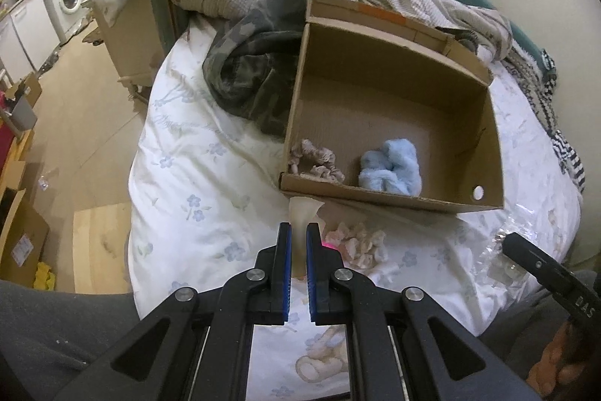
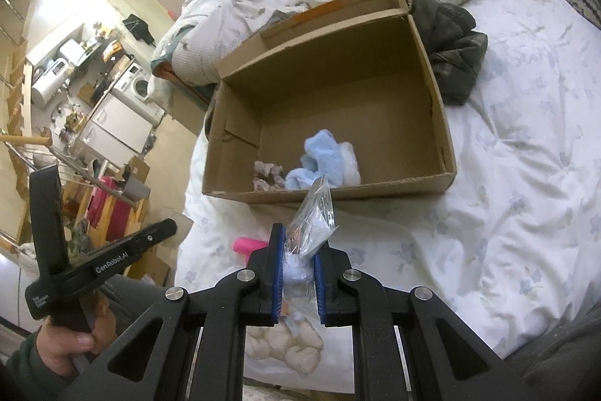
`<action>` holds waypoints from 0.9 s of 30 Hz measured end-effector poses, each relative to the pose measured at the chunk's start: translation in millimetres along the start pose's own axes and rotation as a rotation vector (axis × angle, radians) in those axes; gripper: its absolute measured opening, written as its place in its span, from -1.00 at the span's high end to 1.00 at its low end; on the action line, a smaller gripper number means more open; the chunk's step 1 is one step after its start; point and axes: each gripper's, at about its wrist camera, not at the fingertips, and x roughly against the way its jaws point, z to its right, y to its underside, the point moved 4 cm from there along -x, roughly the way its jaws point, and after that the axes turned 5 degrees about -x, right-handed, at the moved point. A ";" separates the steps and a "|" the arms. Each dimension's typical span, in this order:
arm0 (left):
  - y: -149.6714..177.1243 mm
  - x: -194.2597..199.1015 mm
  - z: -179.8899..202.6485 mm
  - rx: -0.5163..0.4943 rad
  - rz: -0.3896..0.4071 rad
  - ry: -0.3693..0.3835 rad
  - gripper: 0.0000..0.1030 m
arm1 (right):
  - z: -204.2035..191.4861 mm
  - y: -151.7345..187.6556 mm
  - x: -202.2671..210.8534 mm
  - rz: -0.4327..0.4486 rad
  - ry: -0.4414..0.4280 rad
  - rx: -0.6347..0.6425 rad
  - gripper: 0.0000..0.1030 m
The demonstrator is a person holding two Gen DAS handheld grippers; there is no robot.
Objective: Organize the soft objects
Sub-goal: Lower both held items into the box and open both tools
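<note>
floral bed [image 2: 507,213], clear bag [image 2: 311,224] pinched in right tool [image 2: 298,243], box [image 2: 443,123] beyond

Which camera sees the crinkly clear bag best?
The right wrist view: the bag sits pinched in the right tool, close up. The left wrist view shows only clear plastic on the bed by that tool.

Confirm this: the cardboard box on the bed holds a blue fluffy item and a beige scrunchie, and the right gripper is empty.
Not quite. The right gripper is shut on a clear plastic bag, as the right wrist view shows. The rest holds: the cardboard box contains the blue fluffy item and beige scrunchie.
</note>
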 end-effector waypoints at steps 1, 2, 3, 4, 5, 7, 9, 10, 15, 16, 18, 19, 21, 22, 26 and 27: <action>-2.2 2.3 0.9 -0.002 0.007 0.011 0.87 | -2.0 -1.5 0.9 0.002 -0.002 0.003 0.70; -4.8 4.6 2.2 -0.008 0.012 0.019 0.87 | -3.7 -3.9 2.6 0.008 -0.007 0.007 0.70; -7.8 6.5 3.5 -0.014 0.017 0.025 0.87 | -5.2 -7.5 5.0 0.016 -0.012 0.010 0.70; -12.4 8.4 4.9 -0.020 0.022 0.032 0.87 | -6.2 -11.7 7.1 0.022 -0.016 0.011 0.70; -17.7 10.3 6.6 -0.025 0.028 0.045 0.87 | -6.7 -16.5 9.5 0.030 -0.023 0.008 0.70; -27.7 13.6 9.6 -0.029 0.045 0.068 0.87 | -6.5 -28.4 14.0 0.050 -0.034 0.000 0.70; -40.2 16.2 14.4 -0.036 0.062 0.095 0.87 | -4.6 -41.6 16.0 0.062 -0.043 -0.010 0.70; -46.4 16.9 17.0 -0.037 0.071 0.114 0.87 | -4.6 -47.8 17.0 0.068 -0.043 -0.010 0.70; -74.0 15.6 25.1 -0.058 0.102 0.136 0.87 | 1.3 -79.7 15.5 0.085 -0.041 -0.007 0.70; -80.1 12.7 27.3 -0.067 0.102 0.132 0.87 | 2.5 -85.7 13.8 0.085 -0.037 -0.002 0.70; -89.2 7.2 31.1 -0.082 0.102 0.123 0.87 | 4.5 -97.0 9.2 0.081 -0.034 0.013 0.70; -92.7 3.7 32.7 -0.090 0.101 0.119 0.87 | 5.3 -101.7 6.5 0.081 -0.026 0.021 0.70; -98.5 -6.4 37.7 -0.111 0.097 0.104 0.87 | 10.3 -107.1 -1.0 0.074 -0.018 0.024 0.70; -100.1 -10.9 39.0 -0.115 0.097 0.096 0.87 | 13.0 -107.2 -4.6 0.071 -0.018 0.020 0.70; -99.1 -34.1 38.2 -0.105 0.093 0.089 0.87 | 26.3 -101.6 -25.7 0.043 -0.005 -0.020 0.70; -96.8 -39.1 36.6 -0.098 0.087 0.088 0.87 | 28.0 -100.6 -30.6 0.033 -0.004 -0.031 0.70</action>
